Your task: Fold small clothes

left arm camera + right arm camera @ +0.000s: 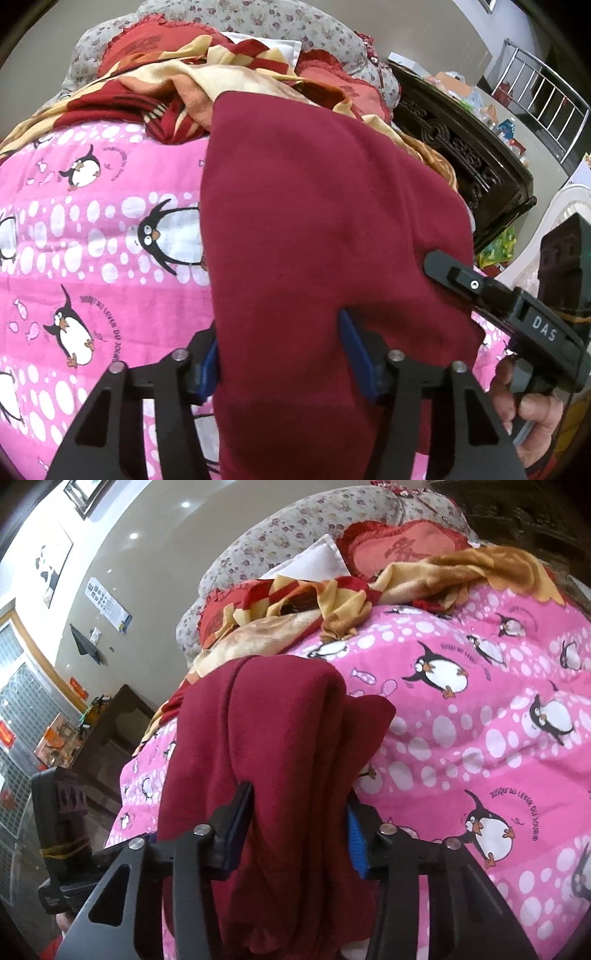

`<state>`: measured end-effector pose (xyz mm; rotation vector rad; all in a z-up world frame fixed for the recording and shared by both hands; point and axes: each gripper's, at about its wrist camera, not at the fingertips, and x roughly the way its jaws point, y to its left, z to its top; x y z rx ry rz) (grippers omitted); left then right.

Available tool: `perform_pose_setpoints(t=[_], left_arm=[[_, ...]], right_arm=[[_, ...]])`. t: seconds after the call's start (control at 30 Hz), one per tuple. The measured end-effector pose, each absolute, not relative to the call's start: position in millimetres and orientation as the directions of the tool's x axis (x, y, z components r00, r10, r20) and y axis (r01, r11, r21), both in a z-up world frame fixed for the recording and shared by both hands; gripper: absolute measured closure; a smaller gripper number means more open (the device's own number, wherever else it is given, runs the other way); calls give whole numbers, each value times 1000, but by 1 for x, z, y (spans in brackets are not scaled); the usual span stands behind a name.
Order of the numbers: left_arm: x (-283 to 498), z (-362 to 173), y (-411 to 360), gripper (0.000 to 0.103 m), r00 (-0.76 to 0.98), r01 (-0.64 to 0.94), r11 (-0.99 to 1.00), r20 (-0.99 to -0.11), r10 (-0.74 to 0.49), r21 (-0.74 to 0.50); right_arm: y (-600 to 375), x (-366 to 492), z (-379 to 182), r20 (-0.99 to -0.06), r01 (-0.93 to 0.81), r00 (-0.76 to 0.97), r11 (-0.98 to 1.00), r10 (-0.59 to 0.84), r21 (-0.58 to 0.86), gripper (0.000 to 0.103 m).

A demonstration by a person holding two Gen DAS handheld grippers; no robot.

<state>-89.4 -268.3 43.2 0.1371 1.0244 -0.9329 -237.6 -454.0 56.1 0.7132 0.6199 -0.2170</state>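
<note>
The blue fingers (354,354) of the left gripper (284,354) are clenched on a fold of the maroon garment (325,206), which is held up over the pink penguin quilt (92,236). The right gripper (299,827) is likewise clamped on bunched maroon cloth, apparently several layers. Beyond the quilt, a red and yellow blanket (332,602) and floral pillows (280,528) are piled. A hand (532,406) is seen at the right gripper's handle.

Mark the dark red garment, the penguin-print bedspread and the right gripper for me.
dark red garment (314,206): left wrist view, middle of the cloth.
penguin-print bedspread (480,738): right wrist view, bare pink stretch.
right gripper (299,830): right wrist view, midway between its fingertips, on the cloth clamped there.
</note>
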Motion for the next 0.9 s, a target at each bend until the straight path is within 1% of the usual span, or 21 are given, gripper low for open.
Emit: perform_pose_setpoints(t=[0.2,0.27,0.43,0.5,0.63,0.77,0.9], left_arm=[[-92,52,-260,56,196,708,634,-777,-598,-310],[-95,57,-257,57,201,709,636,-777,-597,-305],[-104,75,-240,57,205,709,635,-771,-603,-308],[-109,84,-229,57,207,711,634,-772,-601,-303],[-119,96,-200,57,208,700,653,-792,-574,-289],[-128,96,-169,57,203,671,683,-814,-544,-289],[-136,83,-147,57,169,637,716,-854,-492,-286]], right_arm=[[-447,-239,68,-604,389,797,757,10,526,52],[-445,-240,72,-598,382,801,758,13,529,54],[-438,-246,86,-582,359,812,747,47,560,54],[-433,-251,93,-570,339,818,737,76,585,54],[-418,-255,97,-575,320,805,713,143,625,54],[-396,-256,93,-577,291,788,696,215,656,54],[-375,-257,77,-606,296,753,691,256,660,54]])
